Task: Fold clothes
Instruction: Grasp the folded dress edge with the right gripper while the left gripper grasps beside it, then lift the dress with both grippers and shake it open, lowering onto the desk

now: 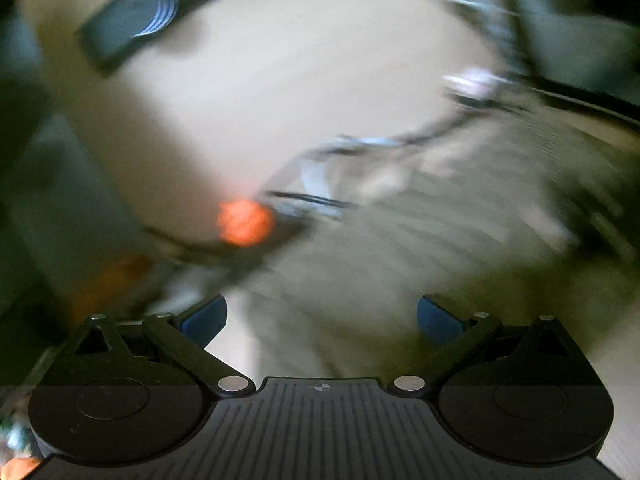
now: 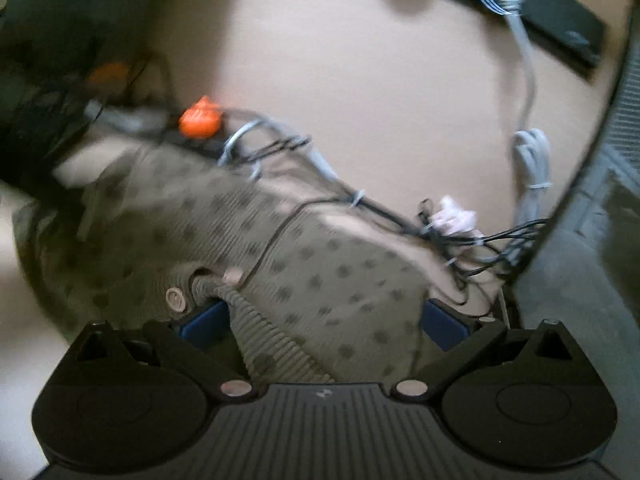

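Observation:
An olive knit garment (image 2: 320,264) with dark dots and a pale button (image 2: 176,300) lies rumpled on a beige surface (image 2: 360,80) in the right wrist view. Its ribbed edge runs between the blue pads (image 2: 204,324) of my right gripper (image 2: 324,326), whose jaws stand wide apart and open around the cloth. The left wrist view is heavily blurred. There the same garment (image 1: 420,232) spreads ahead and to the right, and my left gripper (image 1: 320,320) is open, its pads (image 1: 204,320) holding nothing.
A tangle of black and grey cables (image 2: 460,236) crosses the garment's far edge, near a small orange object (image 2: 200,120). A grey cord (image 2: 528,92) leads to a dark bar (image 2: 560,28) at the back. Grey upholstery (image 2: 592,264) rises on the right.

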Demonstrator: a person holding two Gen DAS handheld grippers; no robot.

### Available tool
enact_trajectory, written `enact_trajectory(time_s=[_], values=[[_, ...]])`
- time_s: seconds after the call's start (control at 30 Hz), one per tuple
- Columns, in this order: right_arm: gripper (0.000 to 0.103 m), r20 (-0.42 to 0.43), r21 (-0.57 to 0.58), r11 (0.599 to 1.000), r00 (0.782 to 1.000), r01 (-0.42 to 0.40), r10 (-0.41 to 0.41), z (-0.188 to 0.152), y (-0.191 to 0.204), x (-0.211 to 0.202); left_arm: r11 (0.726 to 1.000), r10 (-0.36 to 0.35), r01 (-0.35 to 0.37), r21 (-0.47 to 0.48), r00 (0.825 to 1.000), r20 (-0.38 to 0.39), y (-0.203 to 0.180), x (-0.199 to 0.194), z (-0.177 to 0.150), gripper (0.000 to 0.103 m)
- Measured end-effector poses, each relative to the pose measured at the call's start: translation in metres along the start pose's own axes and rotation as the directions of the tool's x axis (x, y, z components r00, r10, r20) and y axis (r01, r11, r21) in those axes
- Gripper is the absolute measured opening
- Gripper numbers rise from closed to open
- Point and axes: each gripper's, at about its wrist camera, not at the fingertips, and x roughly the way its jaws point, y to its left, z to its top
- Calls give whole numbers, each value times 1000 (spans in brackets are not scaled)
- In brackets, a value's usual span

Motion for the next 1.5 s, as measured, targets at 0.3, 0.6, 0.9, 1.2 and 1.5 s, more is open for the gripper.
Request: enact_trajectory(time_s=[0.3,0.6,0.9,1.2,1.5], values=[[103,79,166,980,989,112,-127,30,-52,19,966,-228,239,-96,967,113,23,-27,34,103],[103,98,158,987,995,9,-24,19,-45,6,963,-112,91,255,991,69,-75,0,7,103],[103,27,103,983,987,152,-156,9,-36,41,999,-40,39,12,997,69,-14,13,40,103],[103,112,147,977,979,155,-172,23,-59,20,891,-409,378,251,909,80,-73,-26,14,103],[103,0,32,974,974,224,-224,-6,-30,40,986,42,-55,157,996,82,-53,24,21,103]])
